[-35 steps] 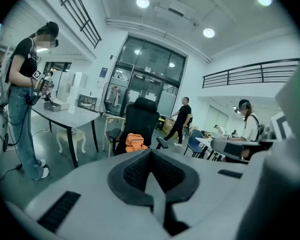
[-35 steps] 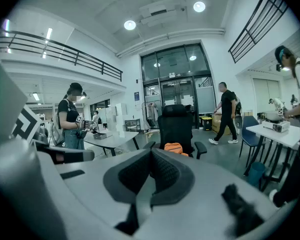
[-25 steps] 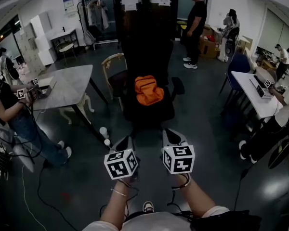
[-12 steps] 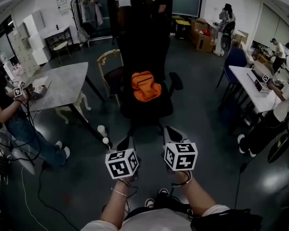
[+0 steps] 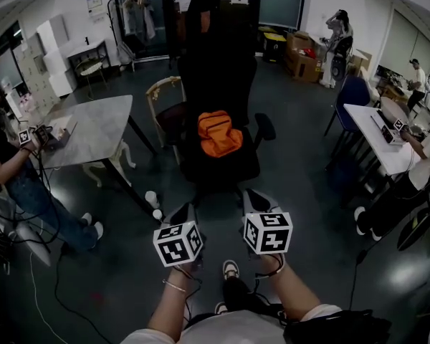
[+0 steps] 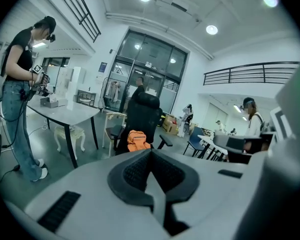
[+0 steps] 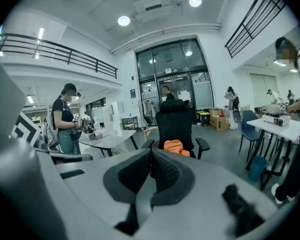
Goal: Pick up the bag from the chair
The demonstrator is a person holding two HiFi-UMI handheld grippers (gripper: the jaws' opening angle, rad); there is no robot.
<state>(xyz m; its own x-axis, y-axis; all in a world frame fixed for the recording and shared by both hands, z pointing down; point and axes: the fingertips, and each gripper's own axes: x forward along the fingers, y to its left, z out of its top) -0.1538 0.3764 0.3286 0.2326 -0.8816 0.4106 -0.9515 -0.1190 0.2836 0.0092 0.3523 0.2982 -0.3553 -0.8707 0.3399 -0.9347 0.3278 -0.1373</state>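
Observation:
An orange bag lies on the seat of a black office chair straight ahead of me. The bag shows small in the left gripper view, and the bag shows just above the jaws in the right gripper view. My left gripper and right gripper hang side by side a short way in front of the chair, both short of the bag. Each pair of jaws is pressed together with nothing between them.
A grey table stands at the left with a person beside it. A wooden chair sits between the table and the office chair. White desks with seated people are at the right. Another person stands behind the chair.
The chair and bag sit at about the same distance as before. The person at the back has walked from right to left behind the chair. My foot has stepped forward.

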